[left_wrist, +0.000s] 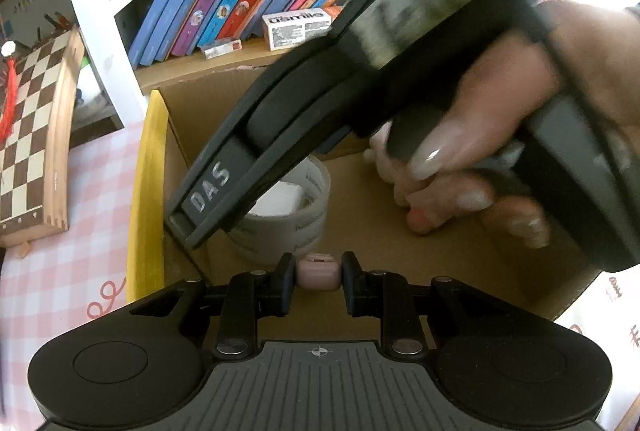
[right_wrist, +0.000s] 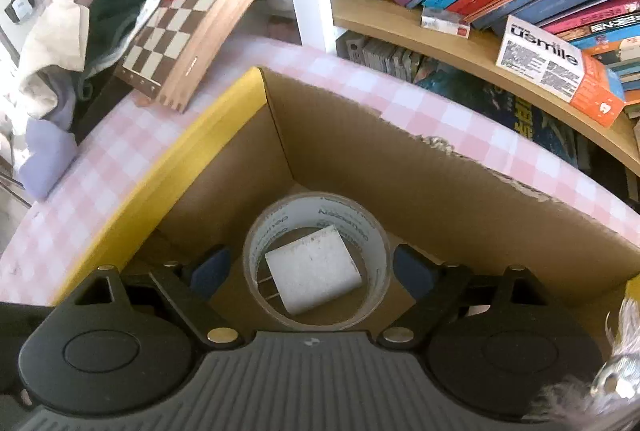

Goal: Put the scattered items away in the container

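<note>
Over the cardboard box [right_wrist: 360,159], the left gripper [left_wrist: 319,277] is clamping a small pink case [left_wrist: 319,273] between its fingers, while the right gripper [right_wrist: 312,273], fingers spread, is straddling the tape roll [right_wrist: 316,259] with a white charger [right_wrist: 314,269] inside; releasing the case looks next.

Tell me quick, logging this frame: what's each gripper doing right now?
Left gripper: closed on a small pink case, over the cardboard box.
Right gripper: open, holding nothing, its fingers either side of the tape roll.
</note>
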Action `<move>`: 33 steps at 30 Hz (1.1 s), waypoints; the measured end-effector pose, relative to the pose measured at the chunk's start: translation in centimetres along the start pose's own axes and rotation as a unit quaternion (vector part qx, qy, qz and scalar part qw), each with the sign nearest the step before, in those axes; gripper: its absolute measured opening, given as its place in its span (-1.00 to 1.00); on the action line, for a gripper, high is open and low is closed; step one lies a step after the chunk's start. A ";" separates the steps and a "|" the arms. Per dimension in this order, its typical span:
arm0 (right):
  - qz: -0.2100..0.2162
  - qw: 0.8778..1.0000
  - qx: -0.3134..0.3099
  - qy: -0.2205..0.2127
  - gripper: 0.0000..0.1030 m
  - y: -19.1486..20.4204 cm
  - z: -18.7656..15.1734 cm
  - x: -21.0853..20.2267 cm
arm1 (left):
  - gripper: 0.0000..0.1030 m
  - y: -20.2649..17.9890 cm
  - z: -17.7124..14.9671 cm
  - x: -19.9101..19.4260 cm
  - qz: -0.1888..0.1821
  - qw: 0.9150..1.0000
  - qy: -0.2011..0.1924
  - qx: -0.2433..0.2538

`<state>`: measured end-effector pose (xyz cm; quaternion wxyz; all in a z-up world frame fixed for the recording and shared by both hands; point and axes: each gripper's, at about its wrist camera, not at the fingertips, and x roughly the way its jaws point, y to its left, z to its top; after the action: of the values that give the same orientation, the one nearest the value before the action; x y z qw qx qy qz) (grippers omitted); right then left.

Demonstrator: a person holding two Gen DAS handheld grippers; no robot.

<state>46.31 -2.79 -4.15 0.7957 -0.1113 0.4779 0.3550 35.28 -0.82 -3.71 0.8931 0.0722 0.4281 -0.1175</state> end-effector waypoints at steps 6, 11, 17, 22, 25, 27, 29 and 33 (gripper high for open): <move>0.003 1.000 0.020 -0.010 0.72 -0.4 -0.6 -1.3 | -0.54 0.3 0.1 0.2 0.001 1.000 0.001 0.002; 0.000 0.999 0.032 -0.016 0.72 -0.5 -1.2 -2.4 | -0.48 0.2 0.1 0.0 -0.001 1.000 -0.003 0.001; -0.007 0.999 0.038 -0.031 0.72 -0.4 -1.7 -4.1 | -0.48 0.1 0.0 -1.8 0.001 1.000 -0.028 0.003; -0.015 0.998 0.041 -0.042 0.72 0.1 -2.3 -5.5 | -0.47 -0.2 -0.3 -3.9 0.003 0.999 -0.053 0.004; -0.018 0.998 0.042 -0.050 0.72 0.6 -2.9 -6.6 | -0.43 -0.8 -0.5 -5.4 0.005 0.997 -0.070 0.006; -0.020 0.997 0.042 -0.056 0.72 1.1 -3.3 -7.4 | -0.41 -1.1 -0.9 -6.5 0.004 0.997 -0.082 0.008; -0.022 0.997 0.042 -0.063 0.72 1.6 -3.8 -8.3 | -0.40 -1.3 -1.3 -7.5 0.004 0.996 -0.092 0.010; -0.027 0.995 0.045 -0.083 0.72 2.7 -5.0 -10.6 | -0.27 -1.6 -2.4 -9.7 0.002 0.994 -0.112 0.014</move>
<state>37.97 -8.27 2.55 0.8463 -0.0586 0.4223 0.3193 27.12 -0.38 2.35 0.9347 0.0717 0.3234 -0.1289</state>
